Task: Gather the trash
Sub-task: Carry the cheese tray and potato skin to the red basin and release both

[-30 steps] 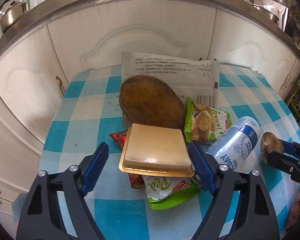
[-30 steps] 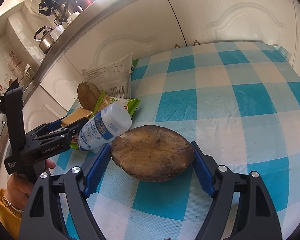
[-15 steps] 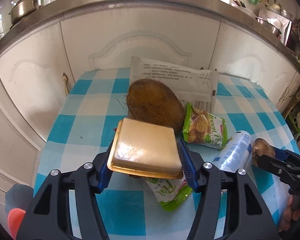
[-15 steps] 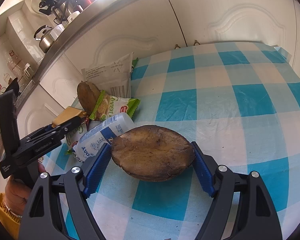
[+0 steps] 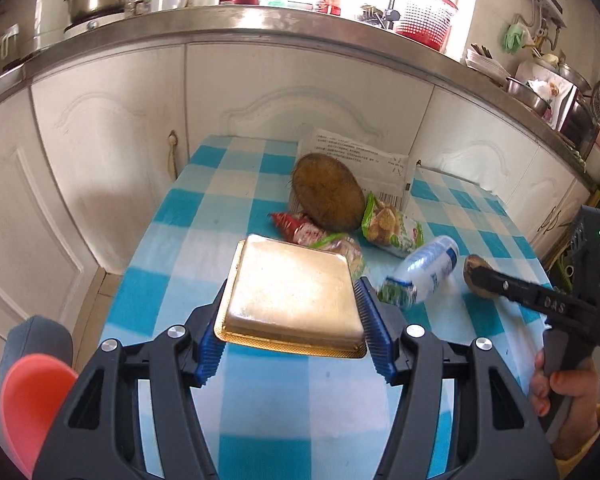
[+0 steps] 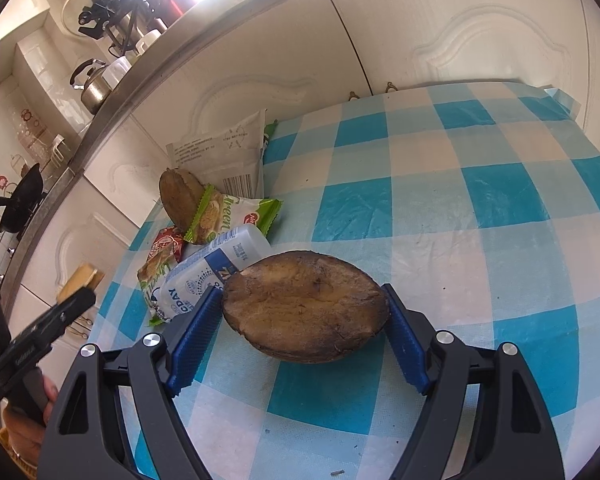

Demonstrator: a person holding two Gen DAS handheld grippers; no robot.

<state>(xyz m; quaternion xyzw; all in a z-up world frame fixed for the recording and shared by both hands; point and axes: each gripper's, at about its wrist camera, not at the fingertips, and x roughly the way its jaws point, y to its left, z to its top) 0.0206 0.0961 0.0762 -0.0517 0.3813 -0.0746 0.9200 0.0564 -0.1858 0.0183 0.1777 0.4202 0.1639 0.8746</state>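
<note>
Left wrist view: the left gripper (image 5: pixel 290 326) has its blue jaws closed on the sides of a flat square gold-rimmed plastic tray (image 5: pixel 290 296), held clear above the blue-and-white checked tablecloth (image 5: pixel 188 248). No bin shows, so I judge this piece picked up but not yet disposed of. On the cloth remain a brown oval husk half (image 5: pixel 326 196), a white printed sachet (image 5: pixel 364 158), a green snack wrapper (image 5: pixel 392 226), a red wrapper (image 5: pixel 296 228) and a white-and-blue plastic bottle (image 5: pixel 426 266). The table's left edge drops away beside the white cabinet doors (image 5: pixel 100 152); open cloth lies nearer the camera.

Right wrist view: the right gripper (image 6: pixel 304 318) clamps a second brown husk half (image 6: pixel 306 304) between its jaws, apparently just above the cloth. The bottle lies touching or just beside the left finger. To the right the cloth is bare up to its far edge at the cabinets, giving room to withdraw. Most of the trash is still to collect.
</note>
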